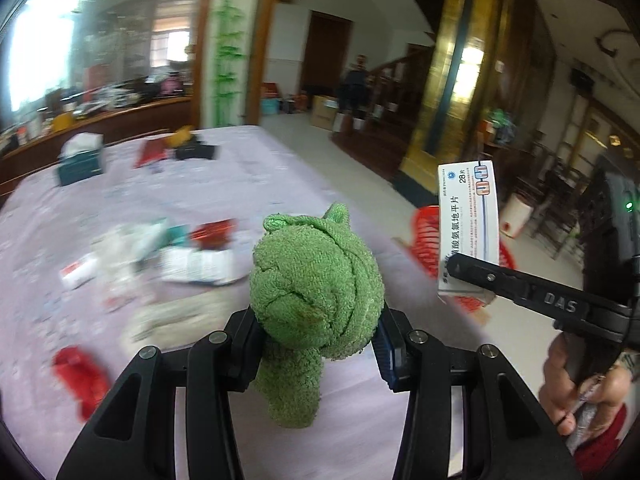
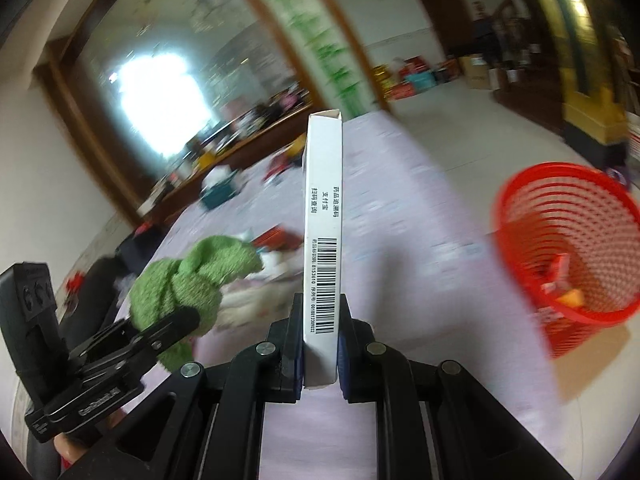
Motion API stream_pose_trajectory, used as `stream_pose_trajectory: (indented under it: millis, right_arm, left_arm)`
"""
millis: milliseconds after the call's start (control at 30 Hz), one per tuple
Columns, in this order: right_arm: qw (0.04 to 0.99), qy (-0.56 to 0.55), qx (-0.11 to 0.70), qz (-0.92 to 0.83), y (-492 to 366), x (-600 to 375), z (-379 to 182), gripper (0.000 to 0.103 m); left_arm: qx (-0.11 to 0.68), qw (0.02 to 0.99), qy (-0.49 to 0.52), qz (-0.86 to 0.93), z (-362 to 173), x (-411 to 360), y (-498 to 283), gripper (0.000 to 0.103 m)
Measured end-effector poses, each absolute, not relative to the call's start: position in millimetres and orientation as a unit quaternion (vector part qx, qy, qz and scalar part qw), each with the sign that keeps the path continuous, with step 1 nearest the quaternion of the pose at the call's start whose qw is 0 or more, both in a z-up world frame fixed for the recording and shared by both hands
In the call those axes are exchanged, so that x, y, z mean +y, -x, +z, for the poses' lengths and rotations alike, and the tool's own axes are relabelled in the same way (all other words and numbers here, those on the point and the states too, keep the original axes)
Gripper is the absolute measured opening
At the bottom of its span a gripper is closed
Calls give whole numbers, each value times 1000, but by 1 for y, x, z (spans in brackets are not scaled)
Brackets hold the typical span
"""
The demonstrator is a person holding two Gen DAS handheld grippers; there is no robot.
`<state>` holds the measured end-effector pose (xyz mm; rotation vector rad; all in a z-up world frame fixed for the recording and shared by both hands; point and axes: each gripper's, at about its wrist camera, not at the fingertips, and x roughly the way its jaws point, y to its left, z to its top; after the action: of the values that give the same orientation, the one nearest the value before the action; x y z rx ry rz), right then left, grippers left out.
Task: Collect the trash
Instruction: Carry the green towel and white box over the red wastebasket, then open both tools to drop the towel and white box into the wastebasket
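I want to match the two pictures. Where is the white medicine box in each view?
Left wrist view: the white medicine box is at the right, upright, clamped by the right gripper.
Right wrist view: the box is at the centre, seen edge-on with its barcode, between the closed fingers.
Shared landmark: the red mesh basket, behind the box in the left view and at the right in the other.

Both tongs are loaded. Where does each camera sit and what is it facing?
Left wrist: behind the left tongs, facing across the table; they grip a green cloth; right tongs and hand at right.
Right wrist: behind the right tongs gripping a white box.
Shared: cloth, box, table, red basket.
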<state>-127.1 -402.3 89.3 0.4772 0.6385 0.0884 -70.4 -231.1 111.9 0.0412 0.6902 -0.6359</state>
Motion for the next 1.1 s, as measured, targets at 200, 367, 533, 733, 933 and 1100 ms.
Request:
stream_pose_trajectory:
  millis: [200,367,533,733,933,1100]
  right_arm:
    - [923,-253,286,-38,153,-478,95,14]
    - [918,-256,291,-83,160,-529,93,14]
    - [909,-260,306,-110,161,-566,84,14]
    - [899,-250,338,-120,151,-591,69,22]
    - [899,-275,320,-113,162,-603,66,29]
    - [908,-281,302,-75,167,-584,77,29]
  left_arm:
    - [335,866,-26,-371,126,-313,72,45]
    - [350,843,-24,-407,127,-377,61,45]
    - [364,831,-29,-420,118,-428,51,45]
    - [370,829,-22,-418,111,-461,38,57]
    - [363,835,-30,-413,120,-451,43,59]
    - [351,847,-27,-397,131,-409,56,64]
